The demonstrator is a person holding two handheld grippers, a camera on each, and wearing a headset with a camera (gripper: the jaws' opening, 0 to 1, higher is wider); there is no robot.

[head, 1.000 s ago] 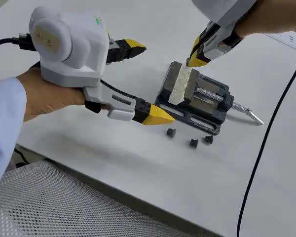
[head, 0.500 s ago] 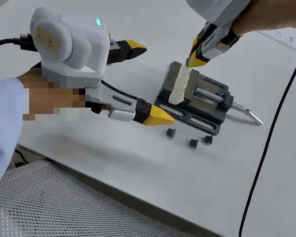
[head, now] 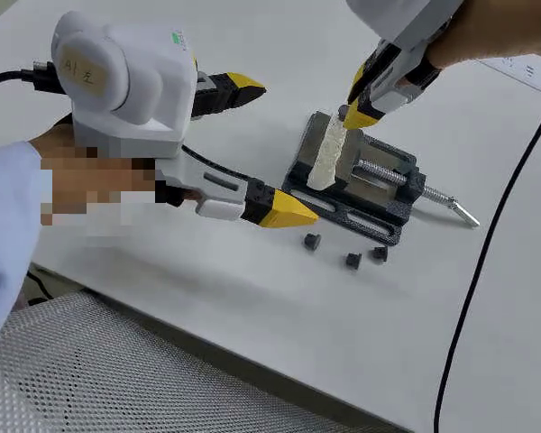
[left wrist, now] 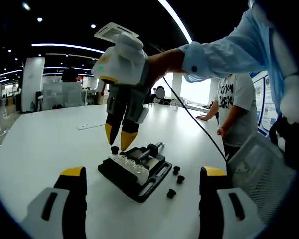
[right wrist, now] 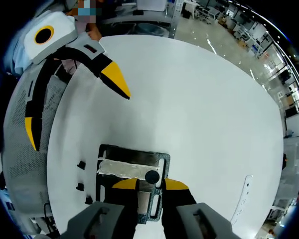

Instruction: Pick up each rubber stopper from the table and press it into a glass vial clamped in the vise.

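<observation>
A dark vise clamps a row of glass vials behind a pale strip. One black stopper sits in the end vial. My right gripper hovers just above that stopper, jaws a little apart, holding nothing. Three loose stoppers lie on the table in front of the vise. My left gripper stands wide open left of the vise, empty.
The white table has free room around the vise. A black cable runs down the right side. The vise screw handle sticks out to the right. A mesh chair back lies below the table edge.
My right gripper has lifted slightly off the top of the vise end. The left gripper has hardly moved.
</observation>
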